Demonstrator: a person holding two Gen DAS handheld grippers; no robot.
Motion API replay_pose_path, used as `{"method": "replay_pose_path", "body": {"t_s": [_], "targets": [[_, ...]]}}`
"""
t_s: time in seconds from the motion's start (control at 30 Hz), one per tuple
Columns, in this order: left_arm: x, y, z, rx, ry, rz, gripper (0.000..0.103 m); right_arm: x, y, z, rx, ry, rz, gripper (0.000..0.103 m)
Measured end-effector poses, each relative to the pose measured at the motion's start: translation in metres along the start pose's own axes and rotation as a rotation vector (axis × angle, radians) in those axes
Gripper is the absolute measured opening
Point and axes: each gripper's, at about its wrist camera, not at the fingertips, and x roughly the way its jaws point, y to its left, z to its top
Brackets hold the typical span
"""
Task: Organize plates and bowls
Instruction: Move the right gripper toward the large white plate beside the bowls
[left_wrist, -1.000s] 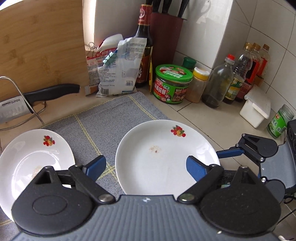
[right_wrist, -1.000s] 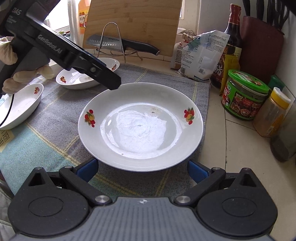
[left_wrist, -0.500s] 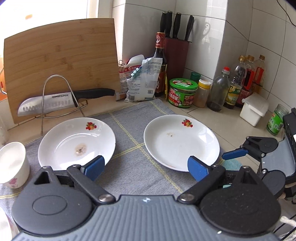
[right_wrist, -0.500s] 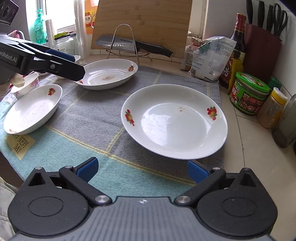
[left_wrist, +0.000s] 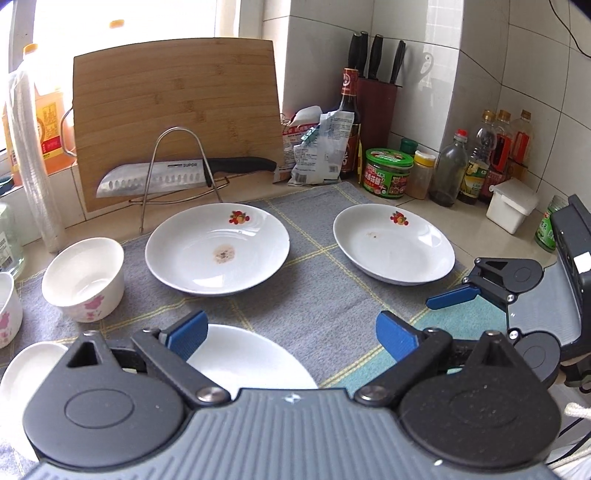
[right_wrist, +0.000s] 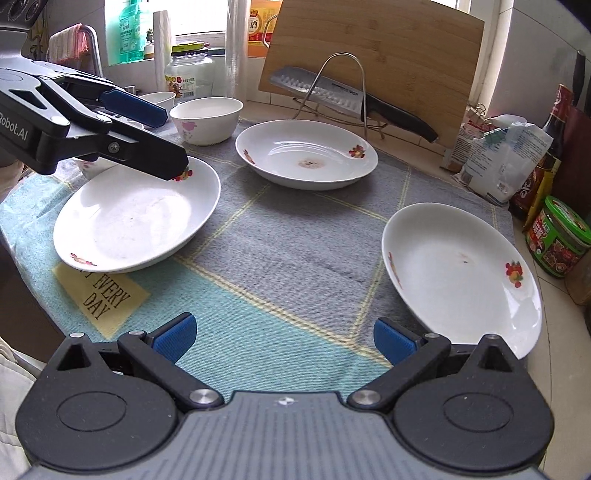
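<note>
Three white plates with fruit prints lie on a grey-and-teal cloth (right_wrist: 295, 236): a left plate (right_wrist: 136, 218), a back plate (right_wrist: 306, 155) with a brown stain, and a right plate (right_wrist: 461, 273). A white bowl (right_wrist: 207, 120) stands behind the left plate. My left gripper (left_wrist: 291, 336) hangs over the near plate (left_wrist: 251, 358), its jaws opening with nothing gripped. In the right wrist view the left gripper (right_wrist: 173, 142) hovers above the left plate's far rim. My right gripper (right_wrist: 284, 336) is open over bare cloth, nothing between its fingers.
A bamboo cutting board (left_wrist: 177, 110) and a knife on a wire rack (left_wrist: 177, 177) stand at the back. Jars, sauce bottles, a knife block (left_wrist: 376, 107) and packets crowd the back right corner. A second bowl (left_wrist: 5, 310) and a small dish (left_wrist: 29, 365) sit at the left.
Both grippers have drawn back from the right plate, so more cloth and dishes show. The left gripper has swung left, over the left plate, and its jaws stand a little wider.
</note>
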Motion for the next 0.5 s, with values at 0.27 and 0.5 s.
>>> {"method": "replay_pose_path", "body": {"t_s": [0.27, 0.5], "targets": [[-0.022, 0.031, -0.031, -0.022, 0.032, 0.062, 0.098, 0.013, 0.02, 0.016, -0.016, 0.0, -0.002, 0.103], [-0.042, 0.054, -0.058, -0.015, 0.067, 0.114, 0.098, 0.023, 0.029, 0.038, 0.017, -0.018, -0.009, 0.103]]}}
